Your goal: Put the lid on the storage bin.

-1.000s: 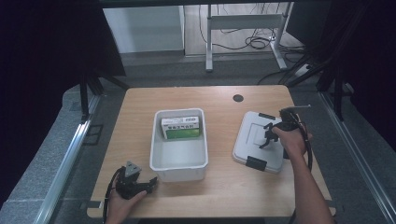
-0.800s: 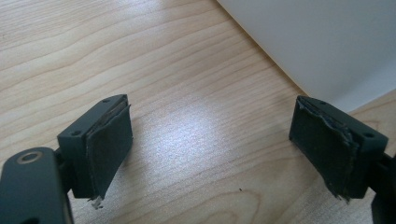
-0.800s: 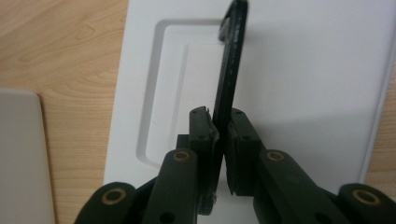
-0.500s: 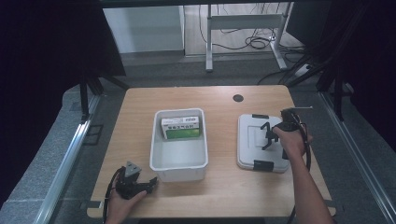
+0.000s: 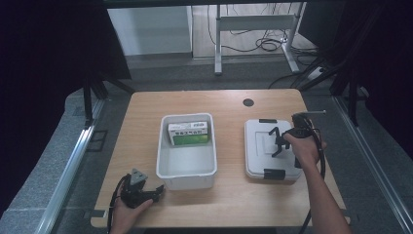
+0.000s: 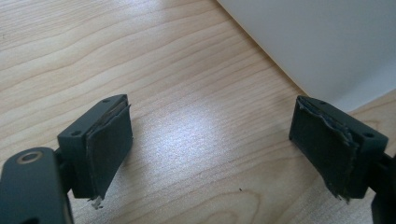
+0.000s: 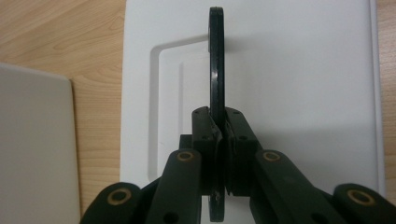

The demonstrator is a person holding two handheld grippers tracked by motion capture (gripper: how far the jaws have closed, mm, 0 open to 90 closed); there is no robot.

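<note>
At the right of the high view, the right gripper [image 5: 279, 141] is clenched on the white lid's [image 5: 258, 156] black handle [image 7: 216, 56] — lid flat on the wooden table [image 5: 229, 204]. At lower left the left gripper [image 5: 146, 191] gapes wide and empty beside the white bin [image 5: 186, 170] — a green box [image 5: 189, 133] lies inside

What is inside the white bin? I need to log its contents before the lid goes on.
One green-and-white box lies at the far end of the white bin; the rest of the floor looks bare. Whatever is beneath or inside the box is covered.

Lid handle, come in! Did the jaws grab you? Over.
Right gripper shut on lid handle, lid on table. Left gripper open, idle beside bin. Nothing in the way.
</note>
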